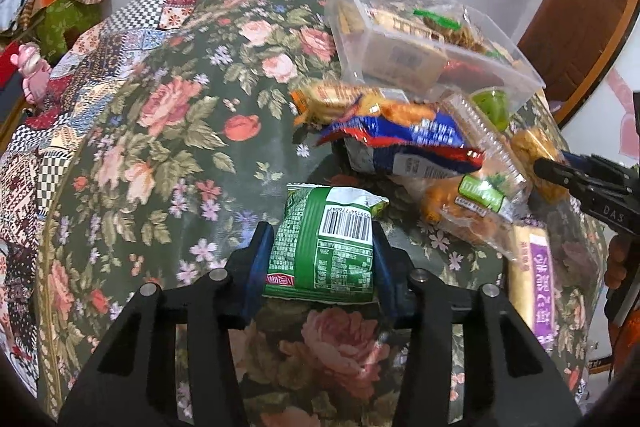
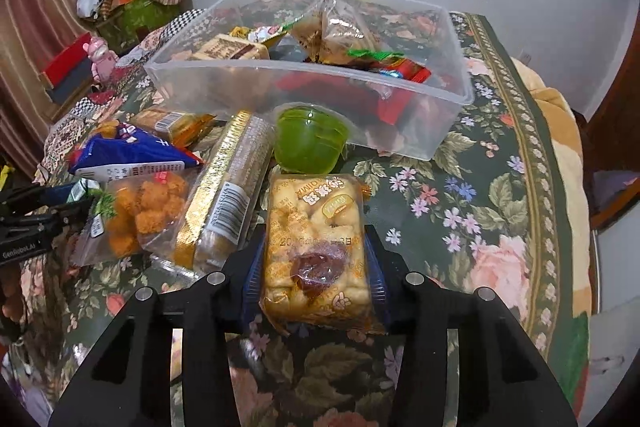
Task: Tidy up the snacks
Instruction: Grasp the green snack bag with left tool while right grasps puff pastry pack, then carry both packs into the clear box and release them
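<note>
Clear bin sits ahead of both claws on floral cloth, half filled; right gripper nearer it, clamped on pastry pack, long axis pointing binward; left gripper clamped on green packet, bin up-right past loose snack pile; white wall behind.

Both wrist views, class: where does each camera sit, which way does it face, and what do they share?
Left wrist: on the left gripper, looking down its fingers at a green packet it clamps.
Right wrist: on the right gripper, clamping a pastry pack.
Shared: clear tub, green cup, floral cloth.
</note>
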The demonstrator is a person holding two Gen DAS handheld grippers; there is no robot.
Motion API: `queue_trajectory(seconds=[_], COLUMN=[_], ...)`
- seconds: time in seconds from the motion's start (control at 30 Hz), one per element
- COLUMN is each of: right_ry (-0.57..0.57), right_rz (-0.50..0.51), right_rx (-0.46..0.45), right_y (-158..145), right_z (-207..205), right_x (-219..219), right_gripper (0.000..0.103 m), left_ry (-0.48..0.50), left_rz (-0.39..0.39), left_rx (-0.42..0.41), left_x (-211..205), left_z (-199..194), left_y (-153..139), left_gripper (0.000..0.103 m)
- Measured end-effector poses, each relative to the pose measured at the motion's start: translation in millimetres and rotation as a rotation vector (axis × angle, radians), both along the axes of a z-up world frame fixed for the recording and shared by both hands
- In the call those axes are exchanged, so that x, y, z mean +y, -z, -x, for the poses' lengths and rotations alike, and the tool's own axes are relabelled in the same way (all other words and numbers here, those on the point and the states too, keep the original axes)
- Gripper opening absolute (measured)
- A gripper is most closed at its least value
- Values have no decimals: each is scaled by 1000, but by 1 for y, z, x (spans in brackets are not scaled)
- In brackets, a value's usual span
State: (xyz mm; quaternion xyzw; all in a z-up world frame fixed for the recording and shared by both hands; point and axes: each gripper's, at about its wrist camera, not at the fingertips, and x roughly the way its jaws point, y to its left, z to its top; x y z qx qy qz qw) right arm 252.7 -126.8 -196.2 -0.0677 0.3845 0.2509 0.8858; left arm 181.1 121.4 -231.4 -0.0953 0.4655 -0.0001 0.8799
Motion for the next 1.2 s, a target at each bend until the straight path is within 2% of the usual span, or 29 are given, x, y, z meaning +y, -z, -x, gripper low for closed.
queue_trajectory(seconds=[0.27,0.57,0.93,1.2], right_ry=[35,72,97,106], right_rz=[-61,-124,-145,-165], right_rx=[-55,-134,-197,-186], right_y=[-26,-59,-80,-80], right_z=[9,5,-23,-52], right_x=[-17,-27,-27,-24], right_gripper=[42,42,42,42], left_ry=[-26,-2,63,73], left_rz=[-8,-34,-48,-24], left_rx=[-71,-170,-220,-238], left_x=[6,-7,-33,-42], left_z=[1,-23,-71,-117], left_y=[-40,-86,-108,-113], left_gripper=[46,46,46,46])
